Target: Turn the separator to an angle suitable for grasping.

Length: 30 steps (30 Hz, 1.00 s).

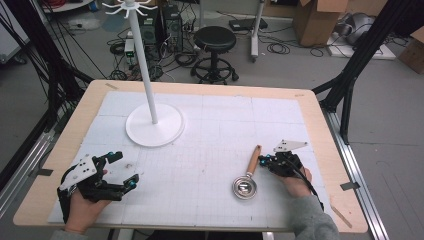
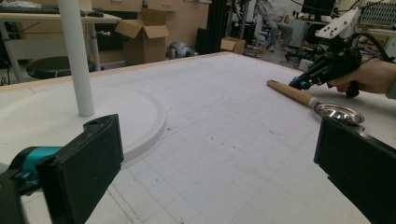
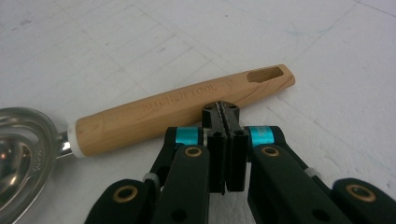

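A white stand — round base, tall thin pole, hooked arms at the top — sits on the far left part of the white gridded mat that covers the wooden table. On the floor beyond are a black round stool, cardboard boxes and loose cables — all well apart from the table.
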Available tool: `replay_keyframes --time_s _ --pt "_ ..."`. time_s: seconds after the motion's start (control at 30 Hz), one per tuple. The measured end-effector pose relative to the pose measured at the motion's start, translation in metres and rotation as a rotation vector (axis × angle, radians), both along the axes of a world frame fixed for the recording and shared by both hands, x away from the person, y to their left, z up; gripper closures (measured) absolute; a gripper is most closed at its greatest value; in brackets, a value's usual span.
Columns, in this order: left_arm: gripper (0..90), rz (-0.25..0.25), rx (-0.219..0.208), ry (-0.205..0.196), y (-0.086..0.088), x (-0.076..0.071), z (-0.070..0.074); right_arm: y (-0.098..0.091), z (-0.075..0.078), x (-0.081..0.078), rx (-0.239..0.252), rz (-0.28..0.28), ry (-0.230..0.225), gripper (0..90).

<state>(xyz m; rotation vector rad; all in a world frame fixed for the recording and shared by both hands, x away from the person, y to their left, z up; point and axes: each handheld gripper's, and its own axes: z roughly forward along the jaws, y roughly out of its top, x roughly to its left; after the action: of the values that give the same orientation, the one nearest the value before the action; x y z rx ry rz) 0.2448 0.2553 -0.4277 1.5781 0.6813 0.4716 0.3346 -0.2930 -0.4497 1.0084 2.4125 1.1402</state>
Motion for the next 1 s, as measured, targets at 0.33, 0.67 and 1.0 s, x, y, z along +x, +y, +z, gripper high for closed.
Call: replay_keyframes --time_s 0.33,0.67,1.0 --pt "1.7 0.002 0.004 0.006 0.001 -0.001 -0.001 0.014 0.0 0.004 0.0 0.027 -0.003 90.0" --pt "1.7 0.005 0.005 0.018 0.001 -0.001 -0.002 0.025 0.0 0.005 -0.01 0.04 -0.005 90.0" --pt "1.8 -0.013 0.008 0.015 -0.001 -0.002 -0.002 0.024 0.0 0.007 0.008 0.038 0.009 90.0"
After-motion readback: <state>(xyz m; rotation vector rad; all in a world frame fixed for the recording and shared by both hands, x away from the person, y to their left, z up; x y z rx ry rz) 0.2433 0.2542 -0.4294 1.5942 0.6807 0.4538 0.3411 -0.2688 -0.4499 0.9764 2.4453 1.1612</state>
